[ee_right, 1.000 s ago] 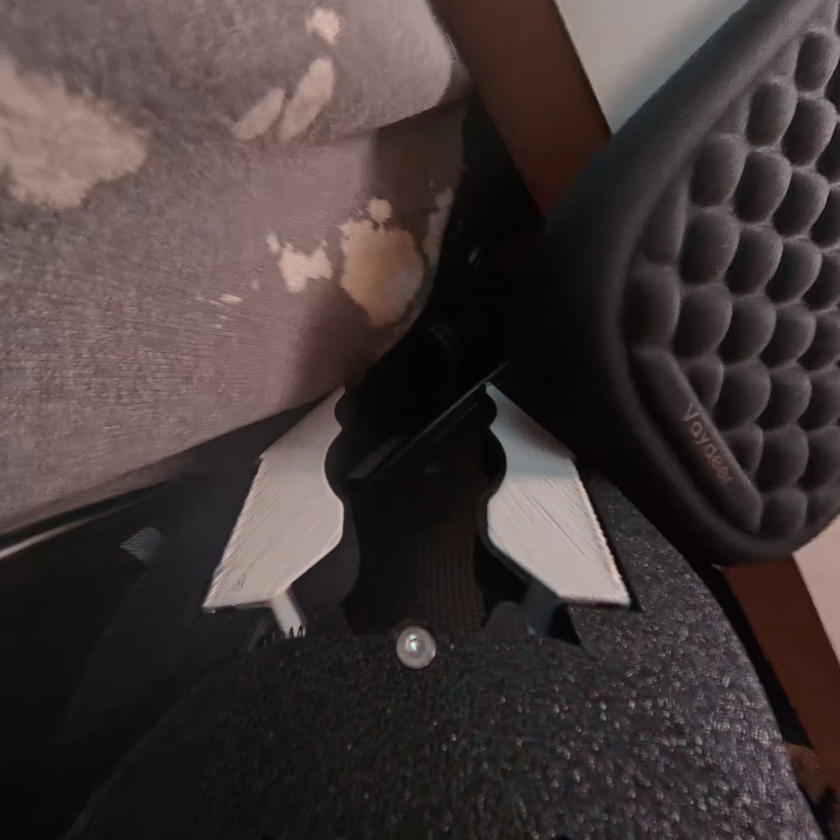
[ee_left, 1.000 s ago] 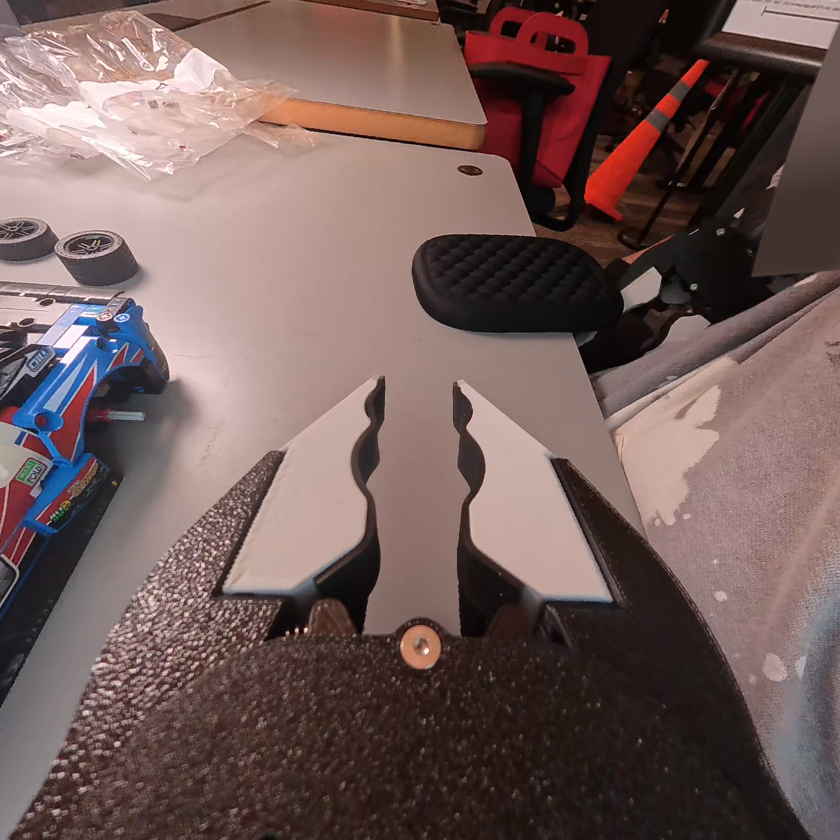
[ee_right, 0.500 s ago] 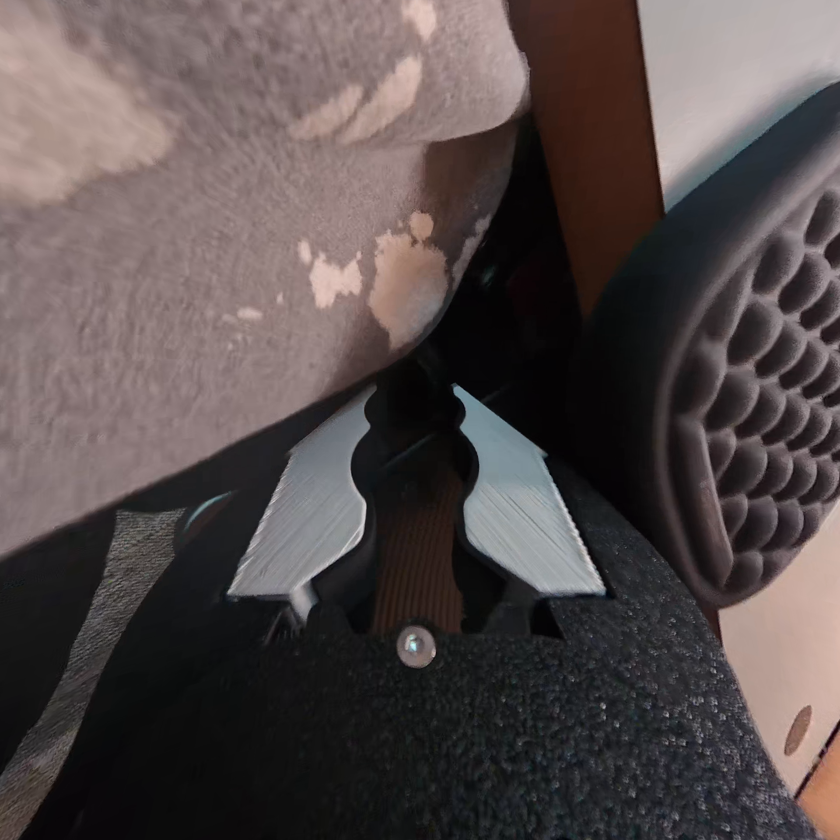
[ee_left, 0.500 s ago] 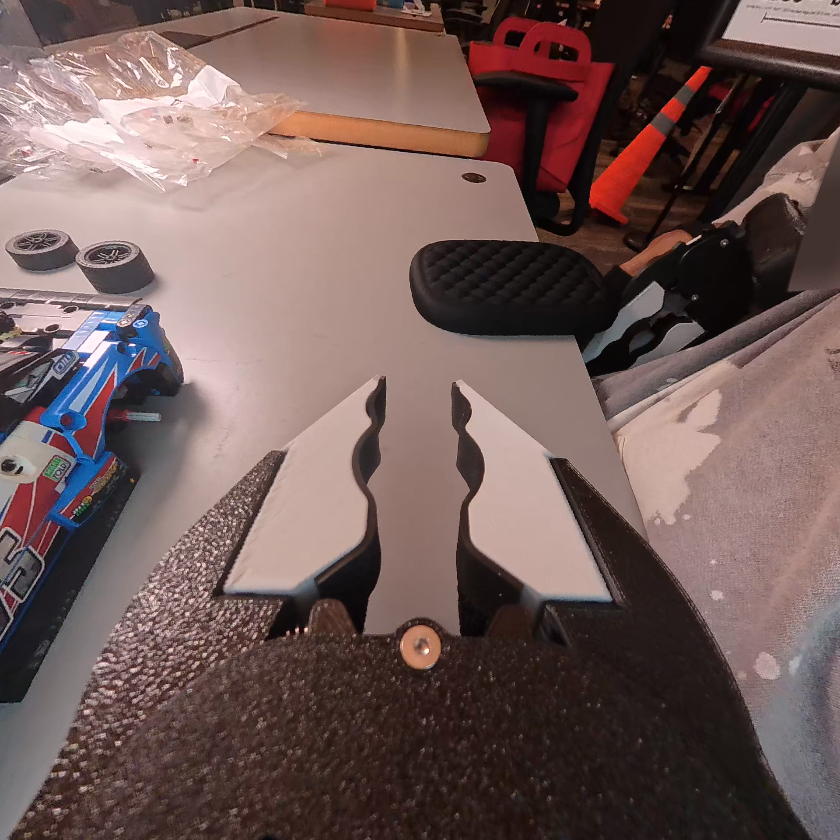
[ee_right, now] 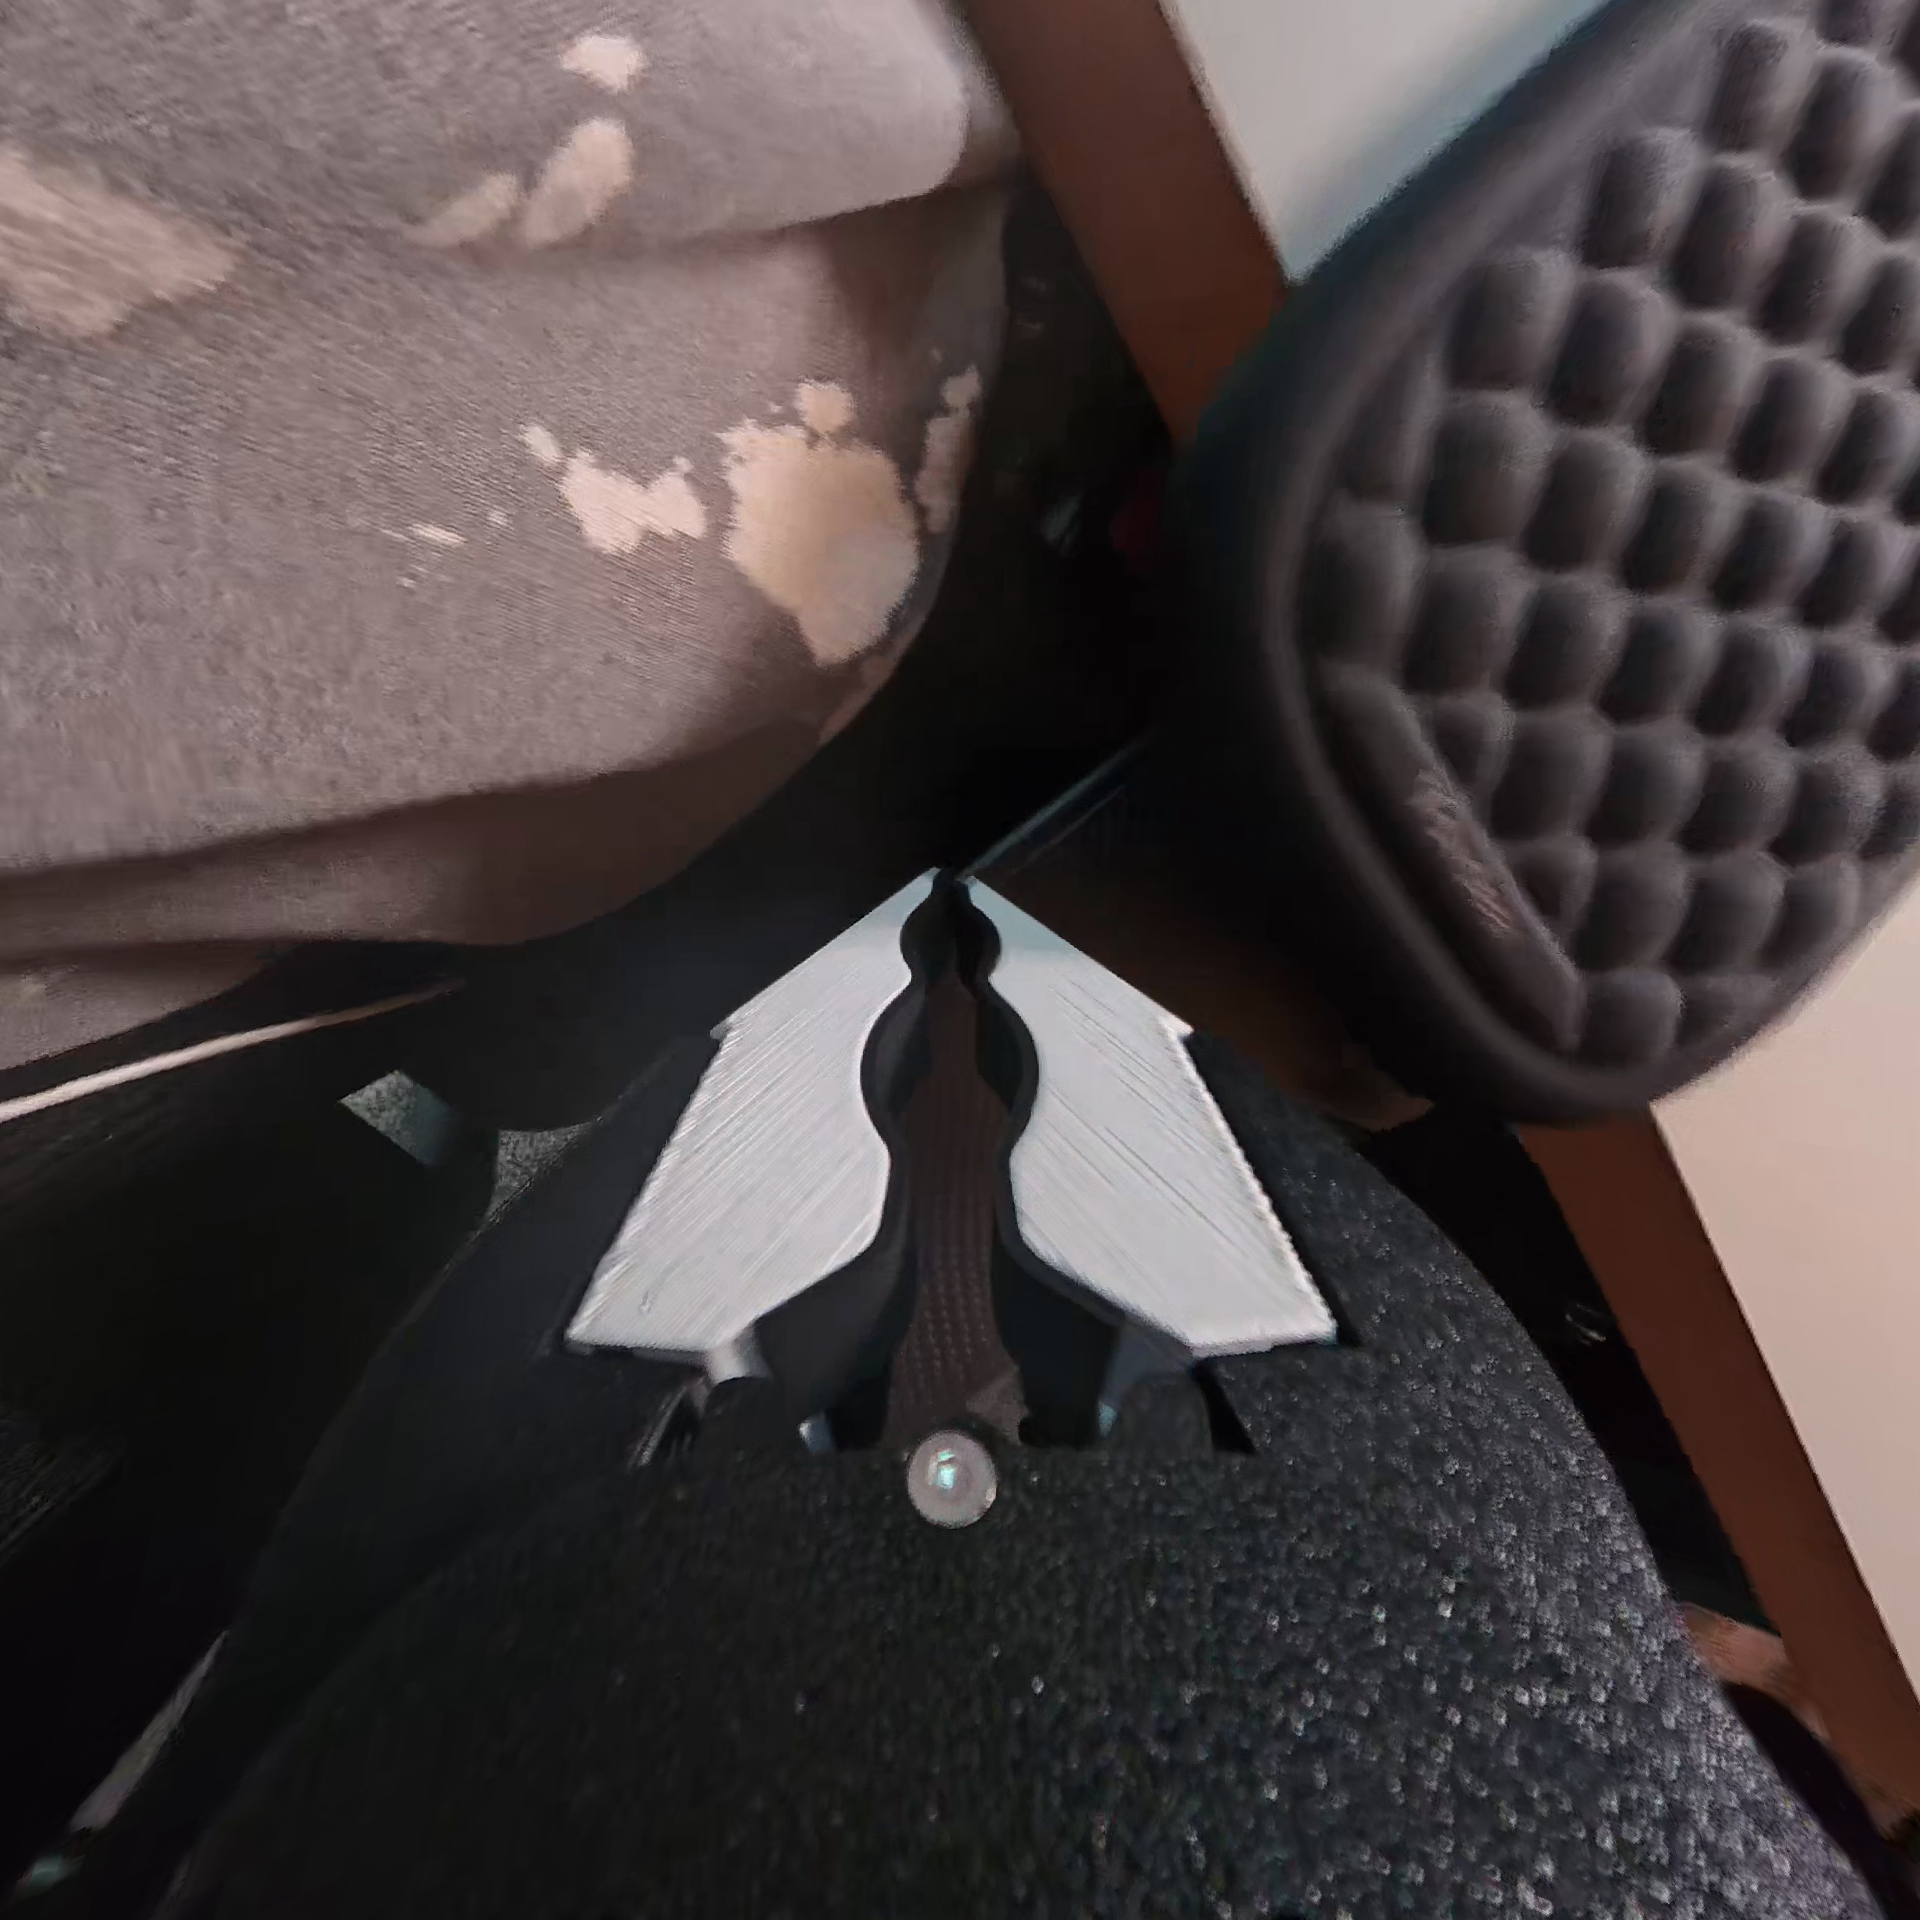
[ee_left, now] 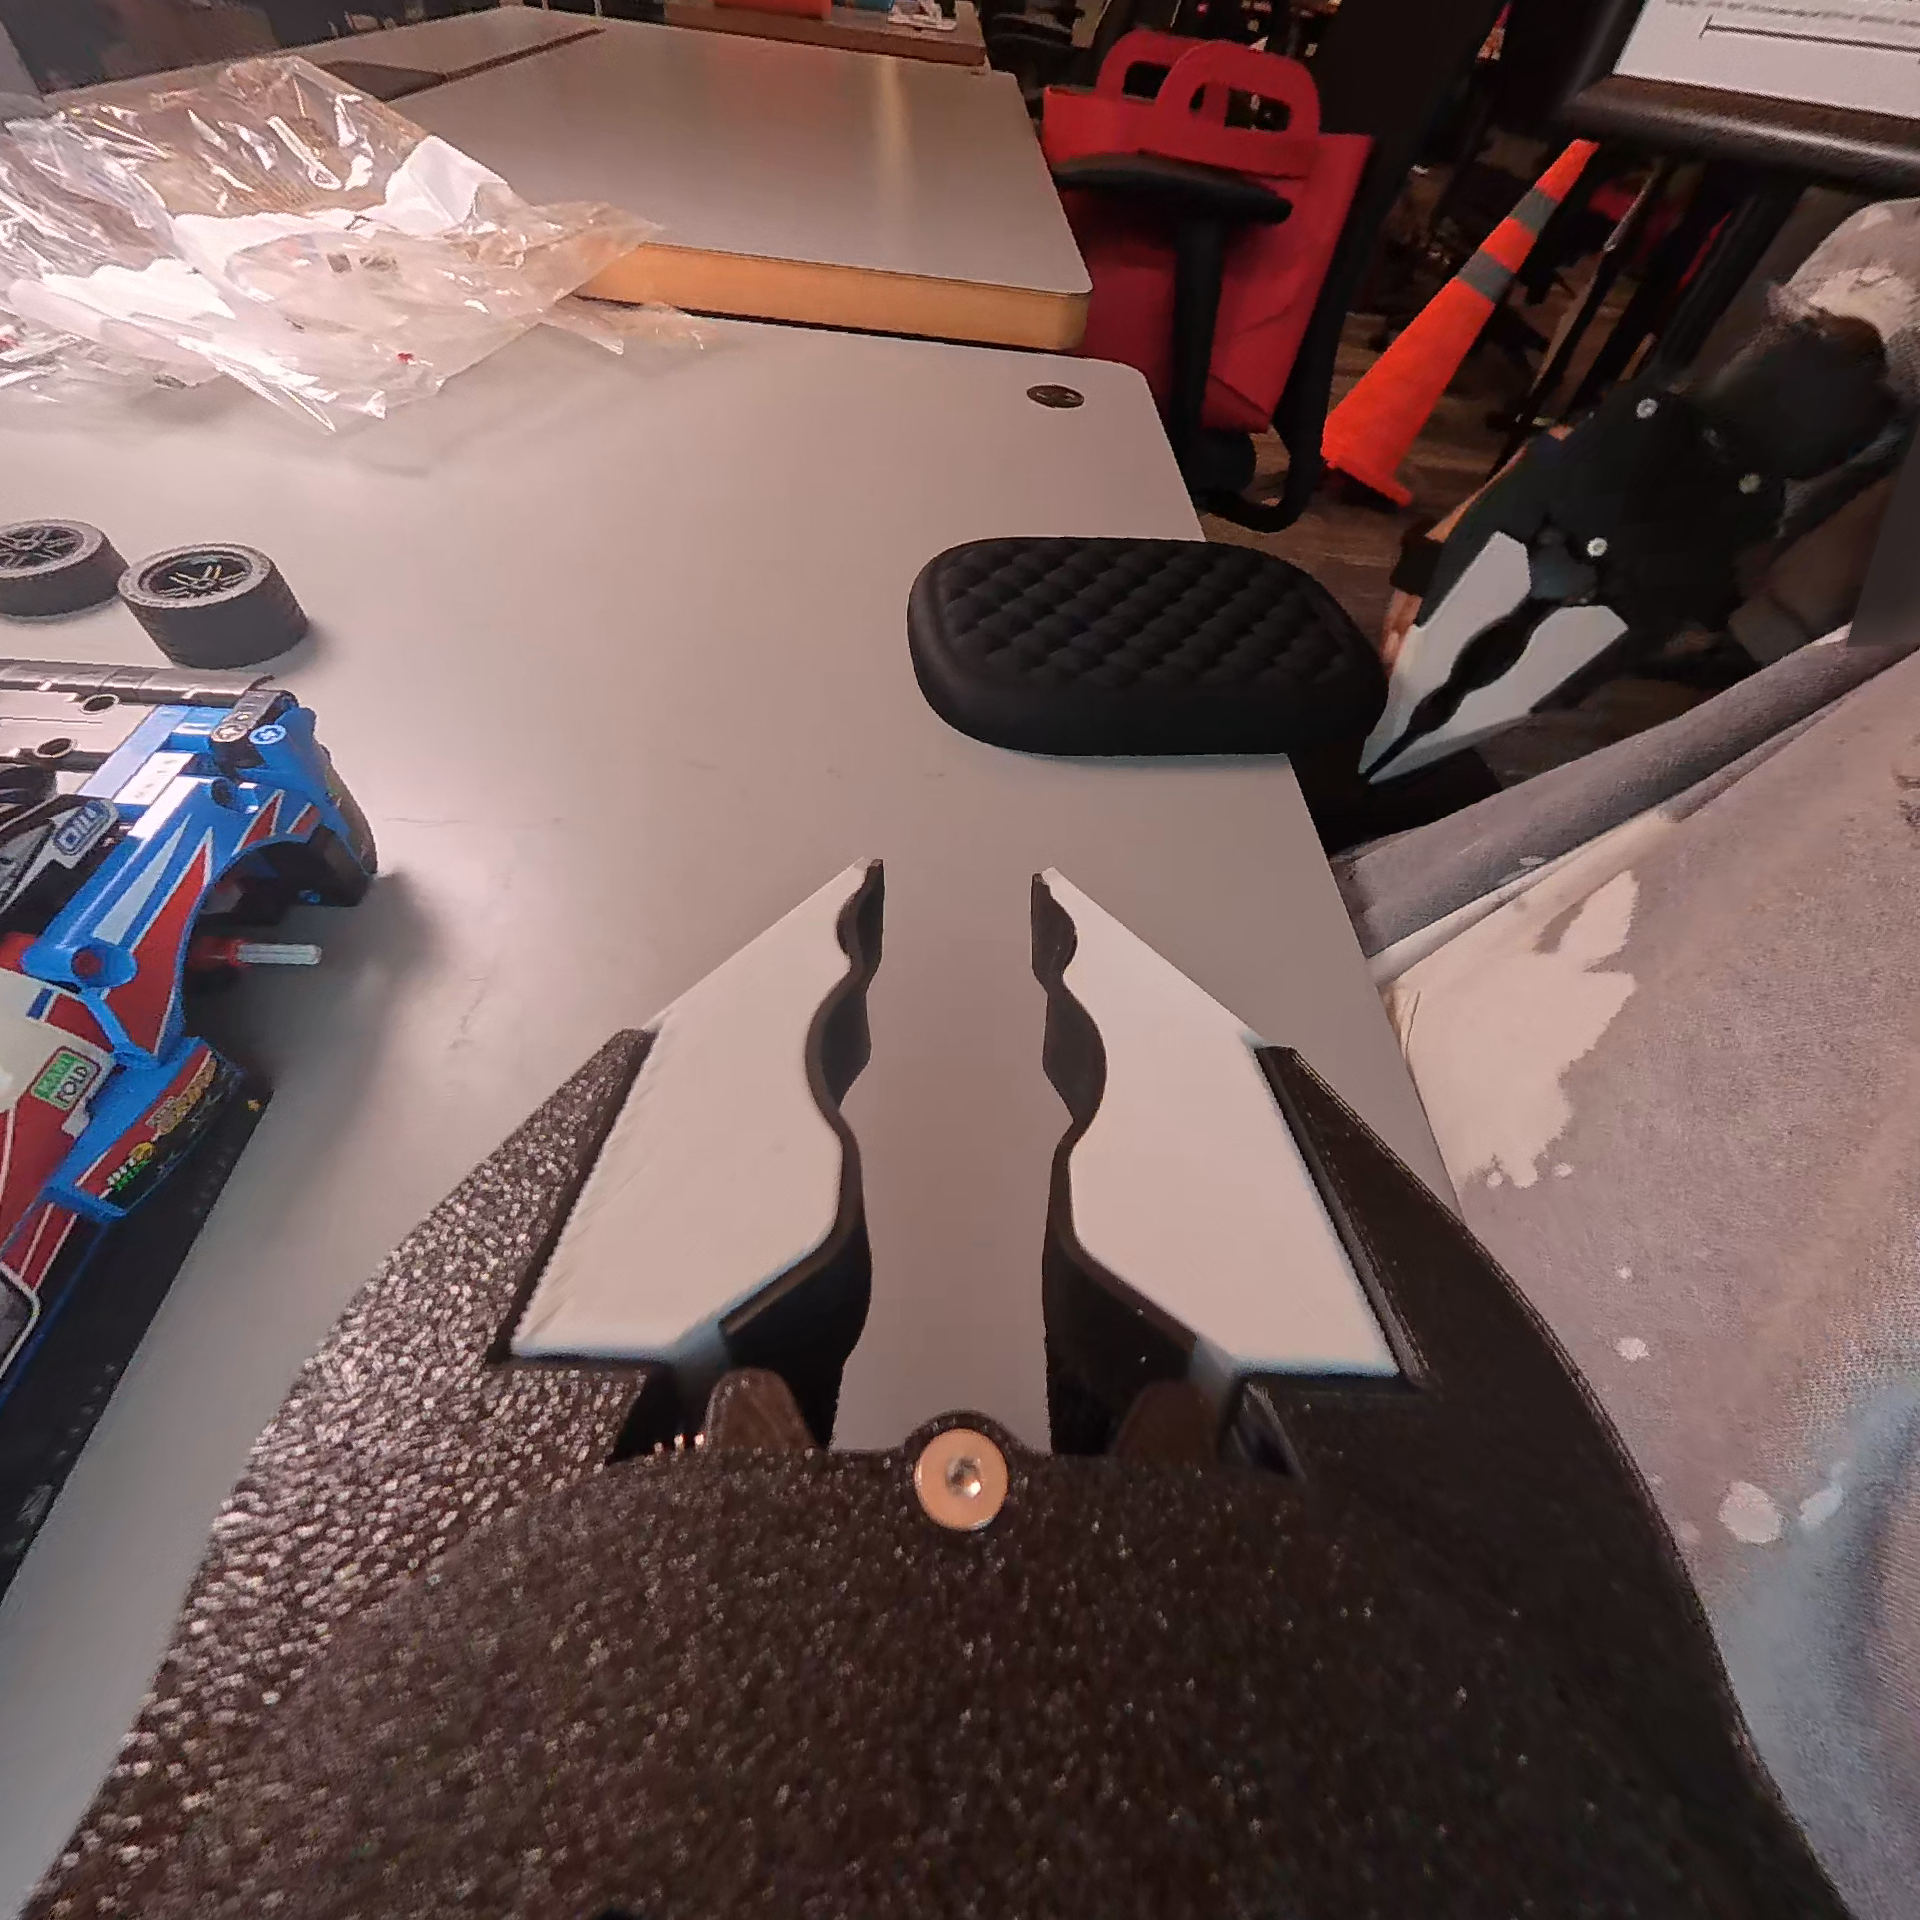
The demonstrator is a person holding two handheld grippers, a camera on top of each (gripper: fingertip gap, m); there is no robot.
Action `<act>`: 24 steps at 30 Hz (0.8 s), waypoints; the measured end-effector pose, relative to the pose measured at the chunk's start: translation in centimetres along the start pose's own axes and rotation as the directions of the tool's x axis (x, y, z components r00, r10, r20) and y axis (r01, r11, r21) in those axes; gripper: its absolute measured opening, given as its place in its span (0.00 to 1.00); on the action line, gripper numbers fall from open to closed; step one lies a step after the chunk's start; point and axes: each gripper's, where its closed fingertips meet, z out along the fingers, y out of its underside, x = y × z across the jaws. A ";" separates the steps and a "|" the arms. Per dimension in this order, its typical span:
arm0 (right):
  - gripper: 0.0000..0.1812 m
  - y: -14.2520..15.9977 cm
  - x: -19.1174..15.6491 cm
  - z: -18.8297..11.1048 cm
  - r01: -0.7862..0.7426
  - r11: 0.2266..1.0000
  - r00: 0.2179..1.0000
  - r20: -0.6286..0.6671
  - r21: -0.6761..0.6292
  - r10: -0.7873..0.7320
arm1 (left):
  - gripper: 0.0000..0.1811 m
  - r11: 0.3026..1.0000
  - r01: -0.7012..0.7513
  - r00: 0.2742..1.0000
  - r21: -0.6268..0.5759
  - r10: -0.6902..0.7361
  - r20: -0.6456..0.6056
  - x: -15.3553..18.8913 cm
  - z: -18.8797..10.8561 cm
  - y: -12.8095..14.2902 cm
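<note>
Grey desk (ee_left: 665, 582), black pad (ee_left: 1132, 644) beyond jaws

Found small printed decals on the blue, red and white toy car (ee_left: 125, 935), left of the left gripper (ee_left: 956, 883): a green-and-white sticker on the pale panel, a white-edged badge on the blue wing, and yellow lettering low on the red side. Noted dark print on a white board (ee_left: 1787, 52) far ahead and to the right, cut off by the frame edge. Saw a faint embossed mark on the rim of the black dimpled pad (ee_right: 1610, 520), just right of the right gripper (ee_right: 948, 883), too blurred to read.
</note>
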 end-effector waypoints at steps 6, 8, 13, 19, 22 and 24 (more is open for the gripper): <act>0.08 2.8 8.3 -3.8 -0.185 0.980 0.968 -0.158 0.078 0.196 | 0.15 0.999 0.034 0.999 0.005 -0.034 0.010 -0.5 0.1 -0.1; 0.12 4.9 10.9 -4.7 -0.324 0.938 0.912 -0.224 0.121 0.344 | 0.15 0.999 0.045 0.999 -0.004 -0.045 0.015 -0.6 0.2 0.0; 0.23 12.5 14.1 -5.6 -0.673 0.659 0.530 -0.402 0.335 0.746 | 0.15 0.998 0.046 0.998 -0.038 -0.045 0.046 -1.2 0.8 0.3; 0.24 20.6 9.3 0.7 -0.816 0.343 0.185 -0.352 0.465 0.918 | 0.15 0.995 0.074 0.991 -0.068 -0.065 0.115 -1.7 2.1 0.0; 0.25 24.4 6.1 4.7 -0.824 0.299 0.131 -0.350 0.482 0.927 | 0.15 0.993 0.077 0.985 -0.090 -0.062 0.164 -1.5 2.6 -0.5; 0.25 26.9 4.2 6.7 -0.820 0.247 0.067 -0.343 0.516 0.937 | 0.15 0.992 0.056 0.979 -0.114 -0.032 0.202 -1.4 2.8 -0.9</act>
